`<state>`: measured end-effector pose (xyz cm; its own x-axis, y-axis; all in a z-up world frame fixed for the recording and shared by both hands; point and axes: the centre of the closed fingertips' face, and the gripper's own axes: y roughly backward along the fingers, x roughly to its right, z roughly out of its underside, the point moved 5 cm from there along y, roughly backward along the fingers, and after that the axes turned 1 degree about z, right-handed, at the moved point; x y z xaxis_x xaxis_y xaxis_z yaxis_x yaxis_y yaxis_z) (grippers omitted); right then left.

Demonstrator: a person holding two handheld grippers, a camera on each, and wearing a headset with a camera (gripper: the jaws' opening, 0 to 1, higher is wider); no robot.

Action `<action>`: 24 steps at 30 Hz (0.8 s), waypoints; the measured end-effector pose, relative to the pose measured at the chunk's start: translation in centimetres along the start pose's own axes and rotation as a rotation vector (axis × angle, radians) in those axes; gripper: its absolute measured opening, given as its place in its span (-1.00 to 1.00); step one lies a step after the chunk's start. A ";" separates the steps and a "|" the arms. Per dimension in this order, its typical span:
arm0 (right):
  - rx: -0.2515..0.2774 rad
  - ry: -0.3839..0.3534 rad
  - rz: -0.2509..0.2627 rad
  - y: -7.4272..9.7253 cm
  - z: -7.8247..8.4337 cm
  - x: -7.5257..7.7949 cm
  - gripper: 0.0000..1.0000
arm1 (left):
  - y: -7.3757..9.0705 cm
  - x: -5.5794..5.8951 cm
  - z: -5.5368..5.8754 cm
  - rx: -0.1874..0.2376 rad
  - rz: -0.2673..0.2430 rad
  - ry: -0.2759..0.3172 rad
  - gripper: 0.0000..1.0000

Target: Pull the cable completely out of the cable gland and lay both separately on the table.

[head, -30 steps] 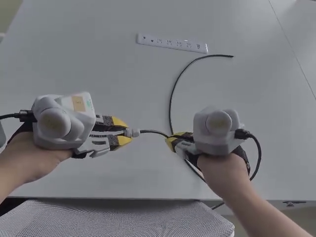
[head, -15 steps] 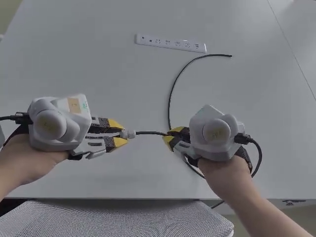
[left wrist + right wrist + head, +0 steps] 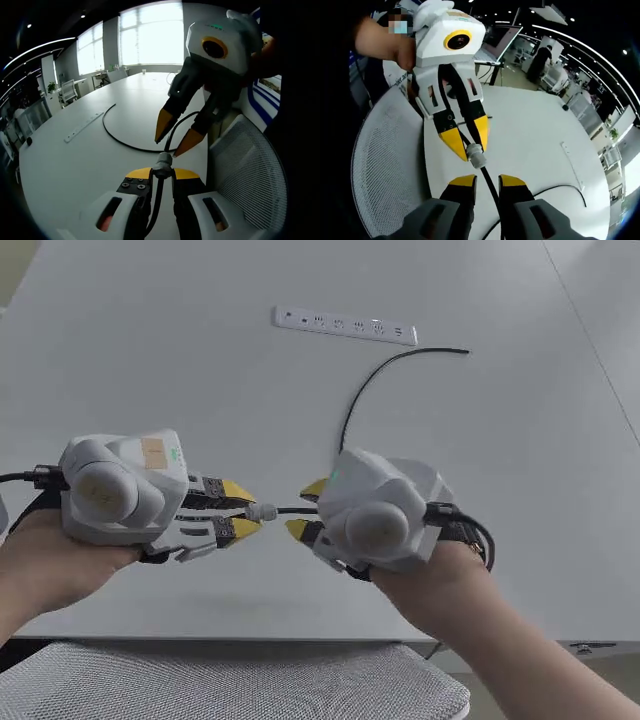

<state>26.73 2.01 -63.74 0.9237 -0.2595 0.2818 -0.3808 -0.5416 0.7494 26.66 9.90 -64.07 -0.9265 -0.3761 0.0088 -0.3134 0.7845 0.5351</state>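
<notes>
Since half a second ago the right claw (image 3: 306, 509) has been sliding along the cable (image 3: 372, 390) toward the cable gland (image 3: 262, 511) and letting go. Its yellow tips are now standing apart, one on each side of the cable, just beside the cable gland, and they are gripping nothing. The left claw (image 3: 243, 508) is staying closed on the cable gland, pinching it at the very tips. Both are hanging in the air above the surface (image 3: 150, 360), and the power strip (image 3: 346, 327) is lying well beyond the cable gland.

The cable gland is lying with its long axis about level, running from one claw toward the other, and its cable end is pointing at the right claw. From that end the cable is passing between the right jaws and then curving away over the surface.

I am seeing some risks. If I am closing the right claw this near, it may nip the cable gland instead of the cable. If I am pulling off the axis, the cable may bind inside and twist the cable gland out of the shallow tip grip. In the left gripper view a dark length seems to be continuing behind the cable gland between the left jaws. If they are squeezing it too, the cable is not going to come free.
</notes>
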 end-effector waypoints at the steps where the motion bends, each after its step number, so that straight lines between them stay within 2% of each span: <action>1: 0.000 -0.005 -0.002 -0.2 0.0 -0.1 -0.75 | 0.0 0.0 0.0 -0.003 0.000 -0.003 -0.69; 6: 0.013 -0.019 -0.001 -0.3 -0.3 0.1 -0.80 | 0.0 0.1 0.0 -0.004 0.003 -0.010 -0.69; 10: -0.001 -0.027 0.006 -0.5 -0.1 0.4 -0.87 | 0.0 0.1 0.1 -0.006 0.004 -0.009 -0.69; 15: 0.006 -0.049 0.001 -0.5 0.0 0.3 -0.93 | -0.1 0.0 0.1 -0.007 0.003 -0.010 -0.69; 24: 0.002 -0.141 0.016 -0.4 0.9 0.7 -0.96 | -0.1 -0.1 0.0 -0.003 0.000 -0.009 -0.69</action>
<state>27.51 1.35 -64.36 0.9025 -0.3779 0.2066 -0.3957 -0.5380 0.7443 26.76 9.79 -64.11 -0.9283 -0.3719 0.0016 -0.3128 0.7829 0.5378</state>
